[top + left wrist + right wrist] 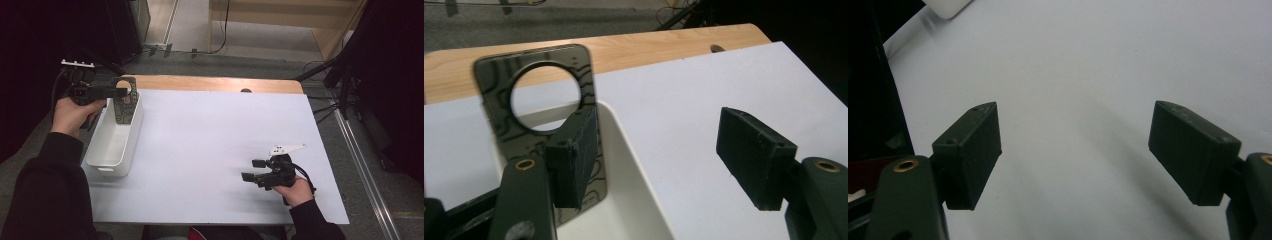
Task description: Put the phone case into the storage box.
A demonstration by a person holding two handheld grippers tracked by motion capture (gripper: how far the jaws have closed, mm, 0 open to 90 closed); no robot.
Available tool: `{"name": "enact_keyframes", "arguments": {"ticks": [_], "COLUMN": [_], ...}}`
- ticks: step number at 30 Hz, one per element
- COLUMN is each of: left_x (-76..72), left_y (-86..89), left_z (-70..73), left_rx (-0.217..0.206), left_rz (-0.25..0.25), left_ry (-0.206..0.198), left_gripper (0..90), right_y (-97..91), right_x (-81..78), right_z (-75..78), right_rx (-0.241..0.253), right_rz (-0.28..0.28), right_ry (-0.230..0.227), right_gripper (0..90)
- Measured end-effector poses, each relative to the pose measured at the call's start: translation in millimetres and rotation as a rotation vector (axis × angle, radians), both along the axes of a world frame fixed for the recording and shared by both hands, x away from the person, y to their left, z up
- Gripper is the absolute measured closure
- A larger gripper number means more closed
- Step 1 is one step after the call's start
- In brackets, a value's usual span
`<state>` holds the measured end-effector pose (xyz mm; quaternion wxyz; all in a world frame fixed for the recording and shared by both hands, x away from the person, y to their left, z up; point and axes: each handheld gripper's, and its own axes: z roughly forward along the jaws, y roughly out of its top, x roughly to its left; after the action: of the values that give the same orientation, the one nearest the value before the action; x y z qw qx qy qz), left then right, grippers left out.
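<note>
Left gripper jaws wide, dark holed plate against one pad above white bin, desk's left edge; right gripper open, empty.

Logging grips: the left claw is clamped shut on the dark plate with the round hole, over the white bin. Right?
No: the left claw is open, jaws wide apart, the dark plate beside one jaw, over the white bin. The left gripper view shows it.

The dark plate with a round hole has its lower part hidden behind the left gripper's near finger. The white bin runs off the picture's bottom edge.
</note>
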<state>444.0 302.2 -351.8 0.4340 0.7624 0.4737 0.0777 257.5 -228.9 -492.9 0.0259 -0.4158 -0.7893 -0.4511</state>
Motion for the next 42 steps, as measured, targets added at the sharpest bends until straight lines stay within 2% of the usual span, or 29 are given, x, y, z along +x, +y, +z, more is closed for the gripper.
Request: {"name": "enact_keyframes", "arguments": {"ticks": [7, 12, 16, 18, 26, 30, 34, 42], "left_x": [-5.8, -10.0, -11.3, -12.5, -23.7, -31.5, -39.8, -52.2], "left_y": [-27.9, -44.9, -53.5, -58.5, -79.9, -88.4, -98.0, -104.8], "left_z": [4.6, 2.2, -0.2, -1.9, -6.9, -7.4, -8.9, -21.3], "left_rx": [0.022, 0.038, 0.041, 0.047, 0.029, 0.017, 0.016, -0.013], "left_rz": [-0.077, -0.116, -0.104, -0.112, -0.169, -0.184, -0.217, -0.251], "left_ry": [-0.020, -0.010, 0.024, 0.024, 0.020, 0.034, 0.024, 0.029], "left_gripper": [32.7, 32.7, 32.7, 32.7, 32.7, 32.8, 32.8, 32.8], "right_y": [-0.5, -1.1, -1.0, -0.8, -0.4, -0.5, -0.4, 0.1], "right_x": [-1.6, -2.4, -3.1, -3.4, -3.6, -3.6, -3.7, -3.8], "right_z": [0.0, 0.2, 0.7, 0.9, 1.0, 1.0, 1.1, 1.3], "right_rx": [-0.004, -0.004, -0.006, -0.010, -0.008, -0.009, -0.008, -0.006], "right_rz": [0.001, 0.001, 0.002, 0.002, 0.004, 0.007, 0.008, 0.010], "right_ry": [0.000, 0.002, 0.000, 0.002, 0.002, 0.000, 0.000, -0.001], "right_gripper": [19.9, 19.9, 19.9, 19.9, 19.9, 19.9, 19.9, 19.9]}}
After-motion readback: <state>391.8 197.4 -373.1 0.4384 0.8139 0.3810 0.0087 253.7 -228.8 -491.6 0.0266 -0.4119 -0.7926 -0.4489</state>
